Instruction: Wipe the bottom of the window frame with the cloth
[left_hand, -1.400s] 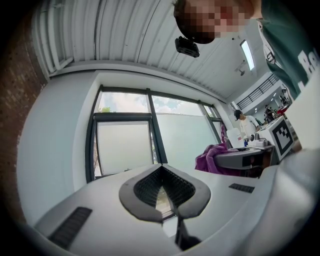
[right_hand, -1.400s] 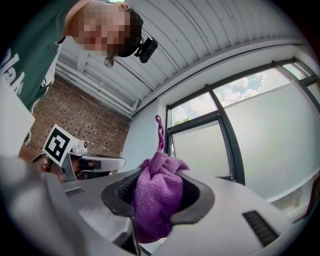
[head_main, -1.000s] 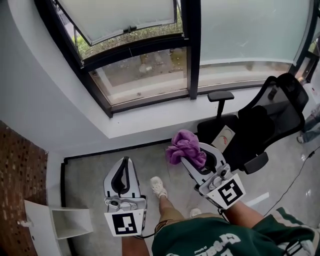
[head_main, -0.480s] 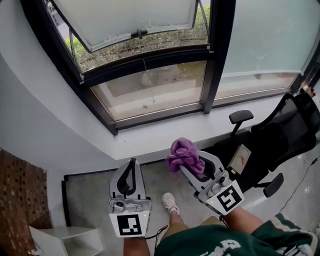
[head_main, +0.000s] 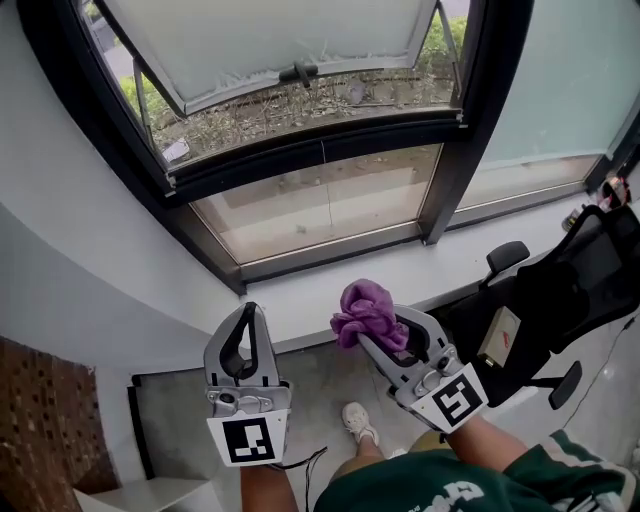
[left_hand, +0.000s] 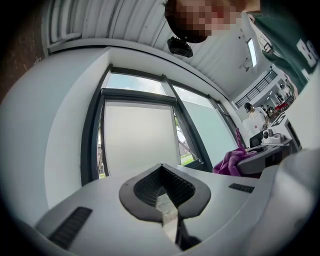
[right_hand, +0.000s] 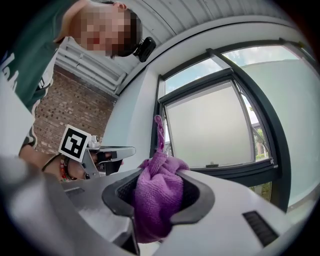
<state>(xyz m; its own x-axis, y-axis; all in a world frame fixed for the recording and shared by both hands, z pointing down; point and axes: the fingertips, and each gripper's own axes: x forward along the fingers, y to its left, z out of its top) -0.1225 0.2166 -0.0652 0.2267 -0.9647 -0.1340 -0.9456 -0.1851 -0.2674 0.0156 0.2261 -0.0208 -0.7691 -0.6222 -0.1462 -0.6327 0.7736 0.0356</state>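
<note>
Daylight comes in through the window (head_main: 320, 205) and makes the white wall (head_main: 90, 250) bright. The light is soft and shadows are faint. The floor (head_main: 170, 420) below is dimmer. The 2 gripper views are round, bent at the edges, with black corners. Close parts look blurry.

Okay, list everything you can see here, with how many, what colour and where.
cloth: one, purple, centre, bunched up
window frame: one, black, across the top, upper sash tilted open
sill: one, white, just below the frame
office chair: one, black, far right
brick wall: one, reddish-brown, lower left
shoe: one, white, on the floor, bottom centre
left gripper: one, grey-white, lower left, jaws together, empty
right gripper: one, grey-white, lower centre, shut on the cloth
</note>
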